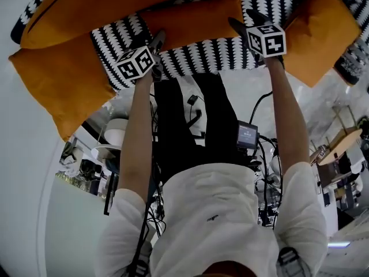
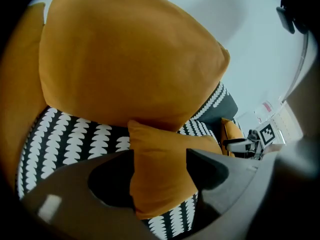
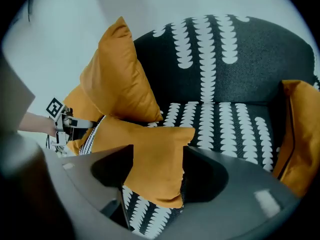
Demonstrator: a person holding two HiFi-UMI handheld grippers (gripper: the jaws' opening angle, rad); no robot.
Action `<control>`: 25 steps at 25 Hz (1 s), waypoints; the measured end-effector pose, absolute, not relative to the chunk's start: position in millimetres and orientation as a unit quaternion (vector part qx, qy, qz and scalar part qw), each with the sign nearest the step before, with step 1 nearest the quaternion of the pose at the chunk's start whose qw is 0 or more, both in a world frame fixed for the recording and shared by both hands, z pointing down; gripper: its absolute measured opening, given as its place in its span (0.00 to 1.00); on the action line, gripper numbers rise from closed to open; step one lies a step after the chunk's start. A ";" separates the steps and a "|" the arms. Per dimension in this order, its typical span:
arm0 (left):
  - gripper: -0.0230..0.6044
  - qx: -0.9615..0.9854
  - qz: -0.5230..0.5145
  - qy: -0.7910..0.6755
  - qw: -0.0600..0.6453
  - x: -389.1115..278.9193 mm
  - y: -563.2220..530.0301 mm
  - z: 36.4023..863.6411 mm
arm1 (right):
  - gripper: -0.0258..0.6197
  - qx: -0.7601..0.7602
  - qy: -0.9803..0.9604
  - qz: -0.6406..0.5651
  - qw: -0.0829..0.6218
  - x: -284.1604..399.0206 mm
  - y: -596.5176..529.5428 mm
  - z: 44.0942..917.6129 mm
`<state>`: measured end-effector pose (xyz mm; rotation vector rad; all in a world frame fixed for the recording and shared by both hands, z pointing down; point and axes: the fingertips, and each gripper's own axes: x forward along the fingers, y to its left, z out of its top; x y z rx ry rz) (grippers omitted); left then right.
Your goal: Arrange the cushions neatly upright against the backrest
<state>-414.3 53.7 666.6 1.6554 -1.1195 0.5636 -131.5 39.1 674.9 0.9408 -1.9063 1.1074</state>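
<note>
Orange small cushion flat across the black-and-white seat, not yet upright, straddled at both short ends. Left tongs spread wide around one end, with fabric in the gap but no sign of a pinch. Right tongs likewise wide apart astride the other end, nothing gripped. Taken at both ends, by the look of it, to lift level and stand against the backrest without sagging. Already leaning there: a large cushion, lower corner touching the small one's far edge and liable to drag or topple on the lift. Crowding the sofa's left end, a second cushion. On edge at the right arm, another. Bare patterned backrest between, seemingly room enough. Cables hanging at the person's front, clear of the seat.
</note>
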 end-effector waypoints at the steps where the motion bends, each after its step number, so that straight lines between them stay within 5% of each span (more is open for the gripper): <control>1: 0.53 0.685 0.235 -0.464 0.510 -413.7 54.1 667.8 | 0.56 0.361 -0.741 0.435 0.362 -133.0 40.3 676.6; 25: 0.44 0.676 0.295 -0.451 0.502 -403.9 61.9 690.4 | 0.41 0.313 -0.727 0.493 0.361 -150.5 59.8 704.2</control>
